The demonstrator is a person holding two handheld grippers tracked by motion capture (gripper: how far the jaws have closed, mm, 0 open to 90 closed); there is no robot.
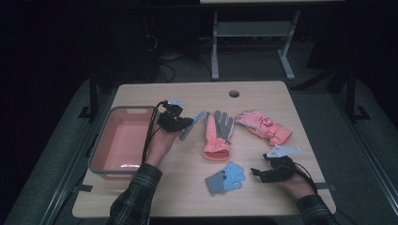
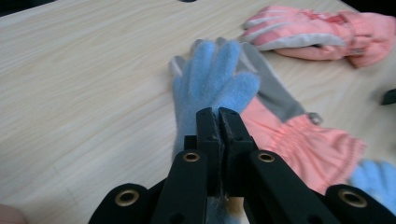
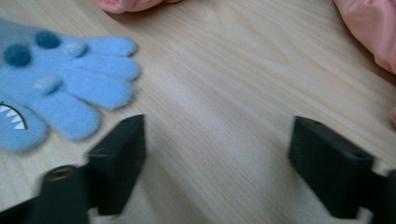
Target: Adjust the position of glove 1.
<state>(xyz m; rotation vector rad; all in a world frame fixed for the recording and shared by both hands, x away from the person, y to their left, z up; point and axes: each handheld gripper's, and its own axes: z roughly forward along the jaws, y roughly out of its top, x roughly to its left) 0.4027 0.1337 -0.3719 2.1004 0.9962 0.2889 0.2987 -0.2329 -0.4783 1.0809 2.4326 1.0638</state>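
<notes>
My left gripper (image 1: 187,123) hovers over the table just right of the bin, shut on a plain light blue knit glove (image 1: 194,124). In the left gripper view the gripper (image 2: 218,116) pinches that glove (image 2: 210,79) near the cuff, and its fingers point away. Near the table's front edge my right gripper (image 1: 256,172) is open, just right of a blue glove with a shark face (image 1: 226,178). Bare wood lies between its jaws in the right gripper view (image 3: 217,149), with the shark glove (image 3: 60,88) to their left.
A pink bin (image 1: 109,125) stands at the table's left side. A pink and grey glove (image 1: 217,136) lies mid-table, partly under the held glove in the left gripper view (image 2: 299,140). A padded pink ski glove (image 1: 263,125) lies to the right (image 2: 322,32).
</notes>
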